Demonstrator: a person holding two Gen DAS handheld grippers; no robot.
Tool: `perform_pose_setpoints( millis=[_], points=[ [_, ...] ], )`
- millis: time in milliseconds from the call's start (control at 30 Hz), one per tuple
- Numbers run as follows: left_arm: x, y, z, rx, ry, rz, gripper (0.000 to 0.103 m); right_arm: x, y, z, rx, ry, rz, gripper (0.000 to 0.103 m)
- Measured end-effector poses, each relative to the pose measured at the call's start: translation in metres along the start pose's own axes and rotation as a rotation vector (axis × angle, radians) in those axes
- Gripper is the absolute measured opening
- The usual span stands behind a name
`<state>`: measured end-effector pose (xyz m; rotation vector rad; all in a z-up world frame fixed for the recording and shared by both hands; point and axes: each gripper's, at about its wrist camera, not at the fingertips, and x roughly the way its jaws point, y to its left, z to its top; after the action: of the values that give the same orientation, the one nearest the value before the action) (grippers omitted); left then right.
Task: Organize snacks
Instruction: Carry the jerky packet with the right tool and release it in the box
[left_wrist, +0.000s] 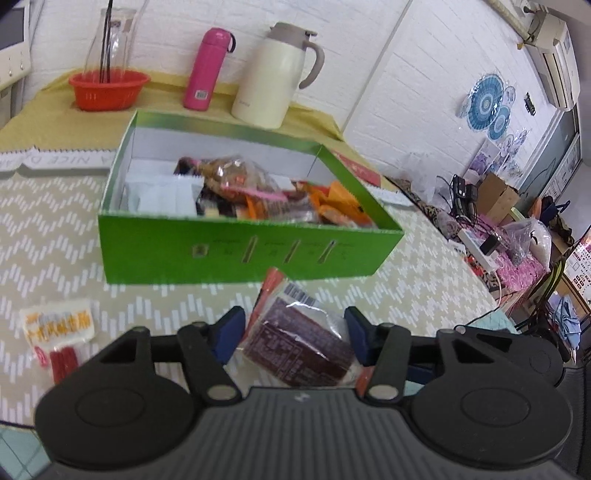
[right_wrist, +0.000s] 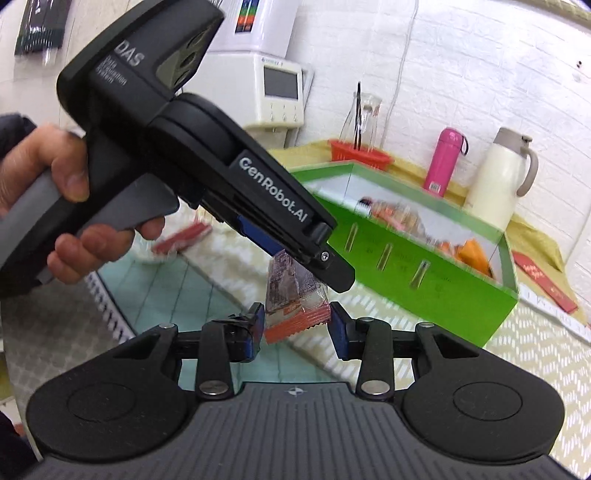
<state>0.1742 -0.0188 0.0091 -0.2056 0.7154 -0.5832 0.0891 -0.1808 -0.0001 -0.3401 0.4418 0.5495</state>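
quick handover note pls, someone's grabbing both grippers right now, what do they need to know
Left gripper: shut on the clear-wrapped dark brown snack packet with orange-red ends, held in the air.
Right gripper: its pads appear to pinch the same packet's orange-red end, so both share it.
Open green cardboard box: on the zigzag-patterned tablecloth, just beyond the grippers, already holding many snacks.
Left to do: put the held packet in the box, then the white-and-yellow packet of red sticks lying loose on the cloth.
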Motion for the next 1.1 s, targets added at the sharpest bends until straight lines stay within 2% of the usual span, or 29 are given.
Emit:
perform_pose_setpoints(
  millis=[133,333,500,600,633,667,700,733,767,800,900,1033,1100],
  points=[
    [-0.012,-0.007,0.034,0.038,-0.081,0.022,0.054,0.0,-0.011,0.024,0.004,-0.08,-0.026,0.066],
    [0.003,0.004,0.072,0.037,-0.117,0.071,0.054,0.025,-0.038,0.049,0.079,-0.137,-0.033,0.065],
    [0.024,0.027,0.085,-0.022,-0.119,0.097,0.054,0.053,-0.058,0.051,0.16,-0.14,0.007,0.063],
    [0.032,0.035,0.087,-0.027,-0.133,0.114,0.056,0.067,-0.058,0.053,0.161,-0.14,-0.002,0.063],
    [0.035,0.039,0.088,-0.026,-0.14,0.119,0.059,0.073,-0.06,0.053,0.167,-0.138,-0.004,0.063],
    [0.037,0.042,0.088,-0.036,-0.148,0.126,0.072,0.077,-0.06,0.053,0.174,-0.128,-0.003,0.067],
    [0.037,0.046,0.087,-0.056,-0.156,0.125,0.077,0.083,-0.064,0.054,0.179,-0.108,-0.002,0.073],
    [0.036,0.051,0.086,-0.091,-0.164,0.097,0.078,0.087,-0.064,0.053,0.177,-0.102,-0.008,0.078],
    [0.035,0.055,0.085,-0.12,-0.162,0.079,0.079,0.088,-0.063,0.052,0.174,-0.114,-0.023,0.095],
    [0.033,0.058,0.084,-0.143,-0.162,0.07,0.08,0.088,-0.062,0.05,0.169,-0.126,-0.044,0.103],
    [0.028,0.059,0.08,-0.136,-0.177,0.12,0.081,0.081,-0.058,0.044,0.148,-0.162,-0.072,0.103],
    [0.025,0.053,0.076,-0.089,-0.192,0.215,0.081,0.082,-0.053,0.041,0.132,-0.139,-0.08,0.103],
    [0.023,0.052,0.073,-0.085,-0.19,0.228,0.082,0.082,-0.052,0.041,0.141,-0.121,-0.101,0.103]
  ],
)
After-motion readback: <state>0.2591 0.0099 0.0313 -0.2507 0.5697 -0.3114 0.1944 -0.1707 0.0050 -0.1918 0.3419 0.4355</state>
